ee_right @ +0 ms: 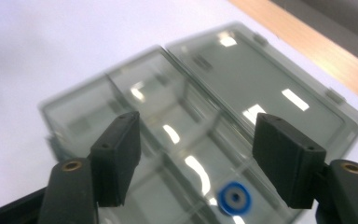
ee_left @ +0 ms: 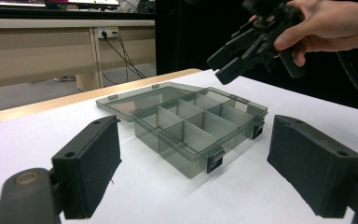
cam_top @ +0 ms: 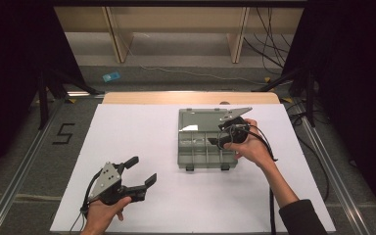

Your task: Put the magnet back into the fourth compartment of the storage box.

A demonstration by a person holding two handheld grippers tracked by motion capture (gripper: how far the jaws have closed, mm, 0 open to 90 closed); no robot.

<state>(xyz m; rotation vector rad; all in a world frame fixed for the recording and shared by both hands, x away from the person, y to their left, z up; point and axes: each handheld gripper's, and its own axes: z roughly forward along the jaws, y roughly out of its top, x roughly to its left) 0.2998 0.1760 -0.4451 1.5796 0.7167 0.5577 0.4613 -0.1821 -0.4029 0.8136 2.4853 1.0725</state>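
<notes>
A grey see-through compartment box [cam_top: 206, 165] lies open at the table's middle right, its lid [cam_top: 200, 120] flat behind it. A small blue ring [ee_right: 234, 199] rests in one compartment. My right gripper [cam_top: 217, 141] hovers over the box's right half, tilted down, open with nothing between its pads [ee_right: 116, 158]. In the left gripper view the right gripper [ee_left: 223, 65] hangs above the box [ee_left: 186, 140] in a hand. My left gripper [cam_top: 143, 170] sits at the front left, open and empty, pointing toward the box.
A white sheet [cam_top: 176, 205] covers the table, with a wooden edge [cam_top: 191, 98] at the far side. Cables [cam_top: 269, 147] trail from the right gripper along the forearm. Metal rails [cam_top: 24, 166] flank the table; a blue item [cam_top: 111, 77] lies on the floor beyond.
</notes>
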